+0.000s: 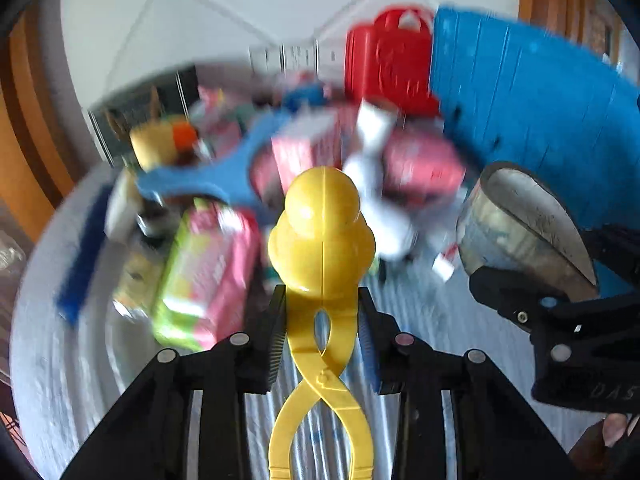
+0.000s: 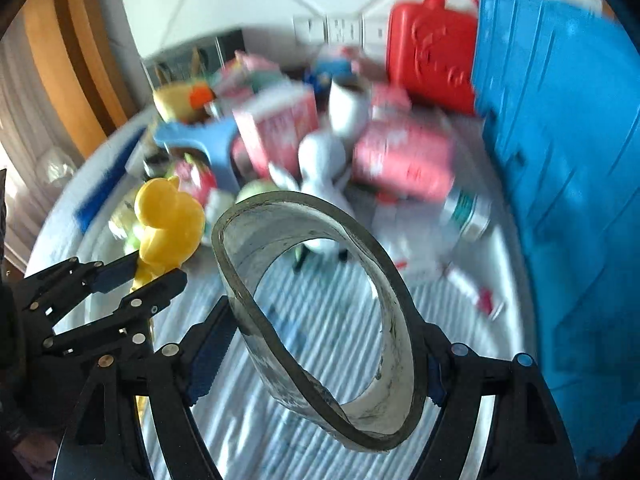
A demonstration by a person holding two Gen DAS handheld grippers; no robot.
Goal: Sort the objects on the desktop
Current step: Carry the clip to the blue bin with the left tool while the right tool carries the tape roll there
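Grippers each clamped on one item above the striped cloth [image 2: 320, 320].
The left gripper [image 1: 322, 312] pinched the yellow plastic duck-shaped tongs [image 1: 322, 232]; the right gripper [image 2: 320, 360] squeezed the clear tape roll [image 2: 320, 320] beside the blue plastic crate [image 2: 560, 160].

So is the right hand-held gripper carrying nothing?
No, the right hand-held gripper has a clear tape roll clamped between its fingers.
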